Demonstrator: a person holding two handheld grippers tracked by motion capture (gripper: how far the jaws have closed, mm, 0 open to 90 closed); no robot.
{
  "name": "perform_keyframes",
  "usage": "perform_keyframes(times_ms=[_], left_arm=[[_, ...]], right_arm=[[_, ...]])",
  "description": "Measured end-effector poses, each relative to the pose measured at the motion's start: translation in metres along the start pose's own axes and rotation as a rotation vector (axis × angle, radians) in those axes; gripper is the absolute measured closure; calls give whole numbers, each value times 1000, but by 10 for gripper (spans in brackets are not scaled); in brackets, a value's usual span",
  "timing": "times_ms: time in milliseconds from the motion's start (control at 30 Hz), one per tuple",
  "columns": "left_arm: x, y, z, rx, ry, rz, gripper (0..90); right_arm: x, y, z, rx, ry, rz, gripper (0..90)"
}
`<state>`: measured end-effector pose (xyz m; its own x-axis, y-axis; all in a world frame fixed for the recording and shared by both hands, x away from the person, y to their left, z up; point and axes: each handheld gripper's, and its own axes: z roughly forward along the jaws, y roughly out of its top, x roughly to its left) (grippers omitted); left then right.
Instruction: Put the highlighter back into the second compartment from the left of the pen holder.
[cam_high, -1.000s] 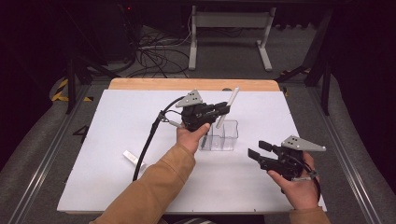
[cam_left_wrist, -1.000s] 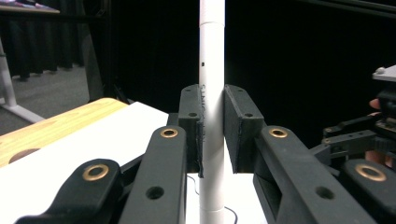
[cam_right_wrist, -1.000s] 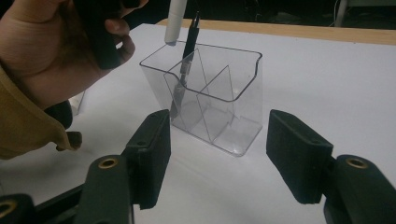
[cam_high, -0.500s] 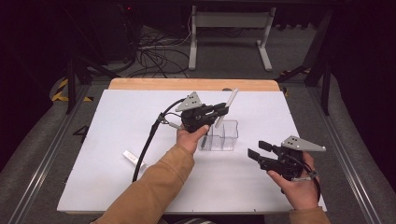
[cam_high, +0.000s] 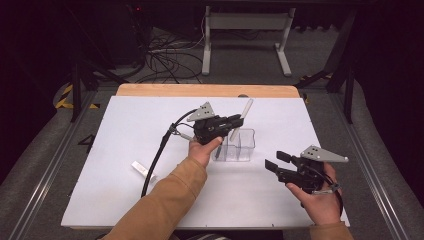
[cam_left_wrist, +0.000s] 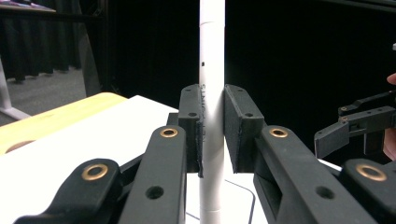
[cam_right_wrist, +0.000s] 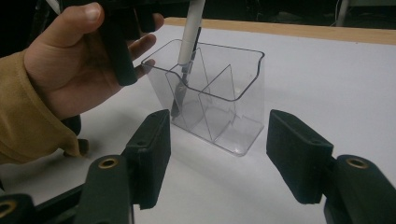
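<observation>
My left gripper is shut on a white pen and holds it tilted over a clear plastic organizer with several compartments near the table's middle. In the left gripper view the pen stands upright, pinched between the two pads. The right gripper view shows the pen dipping into the organizer, its dark tip inside the left compartment. My right gripper hovers open at the front right, a short way from the organizer, nothing between its jaws.
A second white pen lies on the white table at the front left, beside the left gripper's black cable. A wooden strip edges the table's far side. Metal rails run along both sides.
</observation>
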<state>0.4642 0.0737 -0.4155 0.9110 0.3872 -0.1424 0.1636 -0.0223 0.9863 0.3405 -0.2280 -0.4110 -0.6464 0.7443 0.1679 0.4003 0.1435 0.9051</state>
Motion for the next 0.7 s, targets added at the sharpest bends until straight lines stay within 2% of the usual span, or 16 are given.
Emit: perform_keyframes(times_ms=[467,700], left_arm=[[0,-11,1,53,-10,13,783],[-1,-16,1,85,-1,22,784]], right_arm=[[1,0,1,4,2,-2,412],[1,0,1,4,3,-3,411]])
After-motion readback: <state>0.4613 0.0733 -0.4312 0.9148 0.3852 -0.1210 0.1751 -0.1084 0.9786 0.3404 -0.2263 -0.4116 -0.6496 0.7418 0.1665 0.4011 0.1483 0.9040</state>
